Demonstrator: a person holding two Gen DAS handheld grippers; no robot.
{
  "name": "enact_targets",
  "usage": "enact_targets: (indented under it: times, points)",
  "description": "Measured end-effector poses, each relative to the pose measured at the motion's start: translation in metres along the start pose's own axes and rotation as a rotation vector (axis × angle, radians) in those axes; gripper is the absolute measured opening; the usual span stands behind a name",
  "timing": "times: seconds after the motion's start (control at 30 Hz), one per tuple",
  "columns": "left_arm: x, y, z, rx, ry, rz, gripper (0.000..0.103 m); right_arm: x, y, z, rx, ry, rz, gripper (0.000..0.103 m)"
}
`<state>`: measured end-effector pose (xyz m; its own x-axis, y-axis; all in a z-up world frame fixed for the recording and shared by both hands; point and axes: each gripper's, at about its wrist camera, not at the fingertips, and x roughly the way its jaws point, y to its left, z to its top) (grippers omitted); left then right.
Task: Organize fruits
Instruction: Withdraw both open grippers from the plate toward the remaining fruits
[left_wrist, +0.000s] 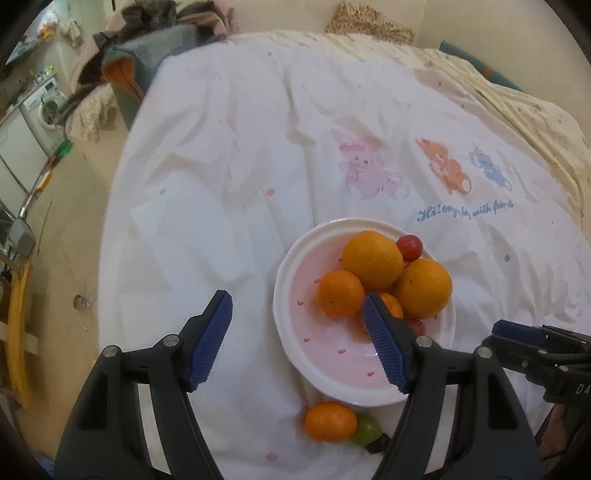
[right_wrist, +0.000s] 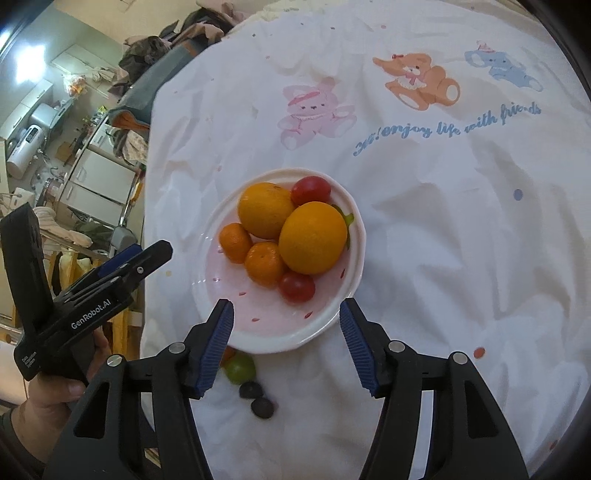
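A pink-and-white bowl (left_wrist: 291, 280) (right_wrist: 354, 243) on the white cloth holds two large oranges (left_wrist: 372, 259) (right_wrist: 313, 238), small mandarins (left_wrist: 340, 293) (right_wrist: 263, 264) and cherry tomatoes (left_wrist: 409, 246) (right_wrist: 296, 287). A loose mandarin (left_wrist: 330, 421) and a green grape (left_wrist: 365, 429) (right_wrist: 240, 367) lie on the cloth by the bowl's near rim, with two dark grapes (right_wrist: 257, 398) beside them. My left gripper (left_wrist: 297, 317) is open and empty, over the bowl's left rim. My right gripper (right_wrist: 286, 328) is open and empty, over the bowl's near rim.
The white cloth (right_wrist: 443, 221) with printed bears covers a bed. Its left edge drops to the floor, with kitchen appliances (left_wrist: 44, 107) and clutter beyond. Cushions (left_wrist: 369, 22) lie at the far end. The other gripper shows in each view (left_wrist: 539, 343) (right_wrist: 92, 291).
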<state>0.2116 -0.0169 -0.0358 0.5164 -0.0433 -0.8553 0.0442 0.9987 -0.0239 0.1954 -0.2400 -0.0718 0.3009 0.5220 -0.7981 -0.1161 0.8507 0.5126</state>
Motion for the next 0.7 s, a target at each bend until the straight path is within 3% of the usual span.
enact_targets:
  times: [0.2, 0.7]
  points:
    - [-0.026, -0.001, -0.017, 0.007, -0.028, 0.012, 0.07, -0.017, 0.006, -0.014, -0.02, -0.025, -0.001, 0.063]
    - [-0.059, 0.008, -0.063, -0.03, 0.009, 0.027, 0.07, -0.033, 0.007, -0.056, -0.007, -0.028, 0.002, 0.063]
